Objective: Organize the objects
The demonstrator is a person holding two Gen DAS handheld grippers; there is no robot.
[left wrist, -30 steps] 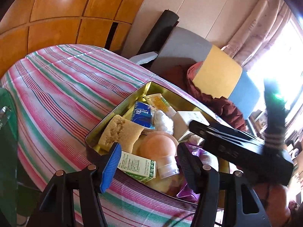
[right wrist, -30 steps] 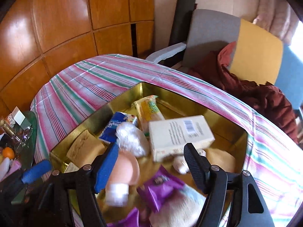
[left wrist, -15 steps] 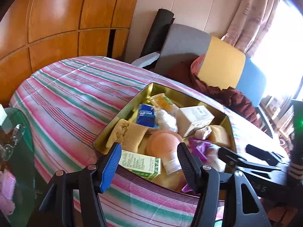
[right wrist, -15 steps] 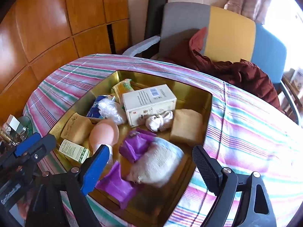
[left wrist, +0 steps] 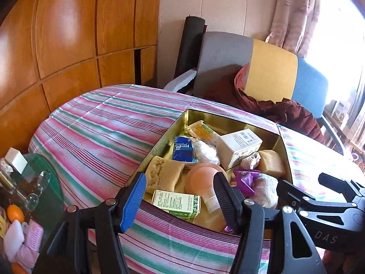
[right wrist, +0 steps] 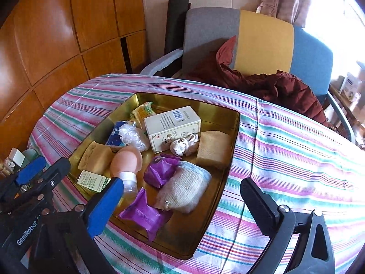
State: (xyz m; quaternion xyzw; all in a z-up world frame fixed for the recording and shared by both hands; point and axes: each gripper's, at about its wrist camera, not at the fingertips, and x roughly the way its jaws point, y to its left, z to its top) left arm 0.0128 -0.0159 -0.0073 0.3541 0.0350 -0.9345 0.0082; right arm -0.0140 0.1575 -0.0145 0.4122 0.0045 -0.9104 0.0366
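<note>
Since the gold tin [right wrist: 230, 159] at the middle of the striped table [right wrist: 296, 159] looks full, both hands can back away slowly. Right gripper [right wrist: 180, 203] has just been opening wide, with nothing in it. Left gripper [left wrist: 180, 198], at its 9 o'clock, is half open and empty.

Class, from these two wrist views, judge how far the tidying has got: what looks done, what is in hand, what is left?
Done: the gold tin already holds the white box, sock, purple packets and sponges.
In hand: nothing. The right gripper has just been opening and stands wide and empty; the left gripper is also empty.
Left: the striped cloth around the tin looks bare, so seemingly little.
</note>
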